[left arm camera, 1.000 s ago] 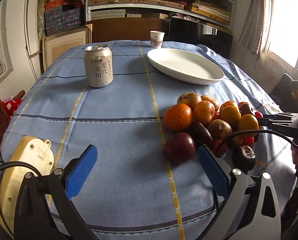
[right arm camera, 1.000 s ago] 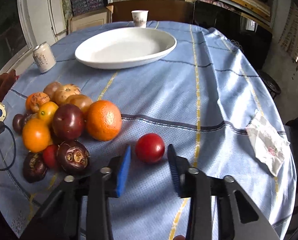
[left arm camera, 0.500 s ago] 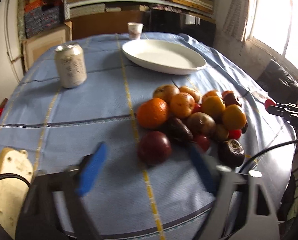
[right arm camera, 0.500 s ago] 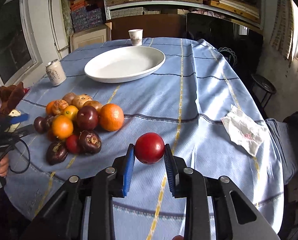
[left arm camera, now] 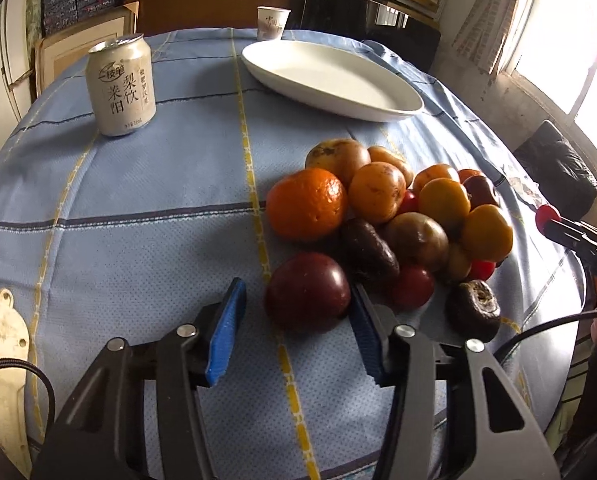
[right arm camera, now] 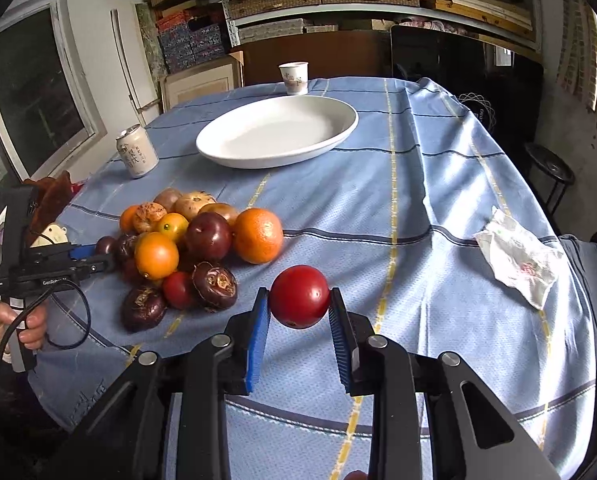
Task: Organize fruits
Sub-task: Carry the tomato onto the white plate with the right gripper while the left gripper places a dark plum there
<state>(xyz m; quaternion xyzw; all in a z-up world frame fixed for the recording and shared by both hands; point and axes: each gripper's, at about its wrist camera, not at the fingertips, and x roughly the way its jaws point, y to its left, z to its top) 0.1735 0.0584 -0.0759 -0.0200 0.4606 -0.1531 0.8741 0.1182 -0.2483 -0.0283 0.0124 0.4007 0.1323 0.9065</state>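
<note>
The table, under its blue cloth with yellow and dark stripes, carries everything you are working with. The white oval platter lies toward its far end, with nothing on it, and serves here as the landmark. Nearer you than the platter and a little to its left in the right wrist view sits the fruit pile: oranges, brownish and dark purple fruits, and small red ones packed close together. Left of the platter stands the drink can, upright; behind the platter, at the far edge, stands a paper cup. Well to the right of the platter, close to the table's right edge, lies a crumpled tissue.

Your left gripper is down at the near side of the pile, on the side away from the platter. Its jaws have just been closing and now bracket the dark red fruit; the right pad looks at or very near the skin, while a clear gap remains on the left, so it is not yet clamped.

Your right gripper is clamped on the red tomato, held clear of the cloth, nearer you than the platter and right of the pile.
</note>
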